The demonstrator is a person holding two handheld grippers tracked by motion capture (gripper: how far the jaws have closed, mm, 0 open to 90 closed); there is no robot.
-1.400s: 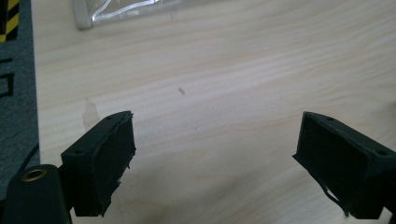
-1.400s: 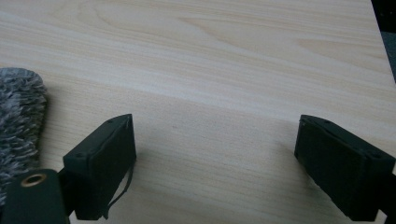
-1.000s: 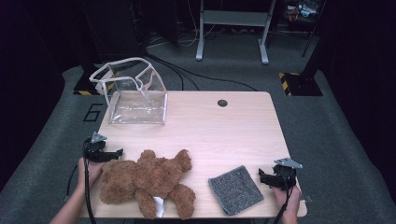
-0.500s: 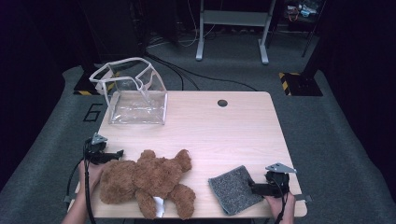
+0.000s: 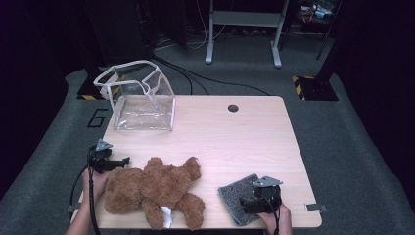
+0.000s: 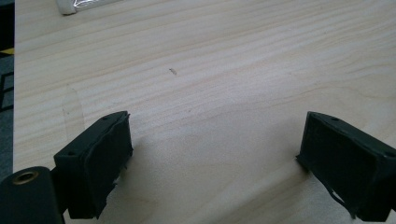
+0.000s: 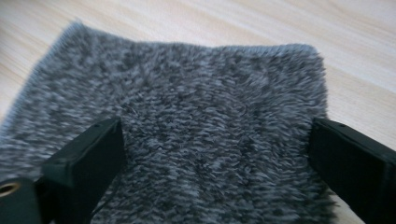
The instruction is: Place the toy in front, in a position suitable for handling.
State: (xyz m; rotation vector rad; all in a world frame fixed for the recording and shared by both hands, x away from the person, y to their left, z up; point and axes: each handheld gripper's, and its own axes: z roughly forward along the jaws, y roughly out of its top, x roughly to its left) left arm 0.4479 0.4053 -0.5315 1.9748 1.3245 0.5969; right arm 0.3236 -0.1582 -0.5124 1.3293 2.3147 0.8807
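a light wooden table [image 5: 235, 137] seen from above, with dark carpet on every side. at its near left edge the left gripper [image 5: 116, 161] rests in a person's hand, its jaws released and spread wide over bare wood, nothing between them. just beside it a brown teddy bear [image 5: 156, 188] lies flat along the near edge, reaching from the near left corner toward the middle; a white tag under its legs is partly hidden. at the far left corner stands a clear plastic bag [image 5: 142, 98] with white trim, its mouth open and its left side overhanging the table's edge. the middle and far right of the table are open wood, broken by a small round hole [image 5: 233, 107] near the far edge. near the near right corner lies a grey fuzzy cloth [image 7: 187, 135]. the right gripper [image 5: 247, 203] hangs over it, jaws released, having just closed a little, the cloth beneath them and not pinched. its own view is blurred, with the cloth's near edge cut off.
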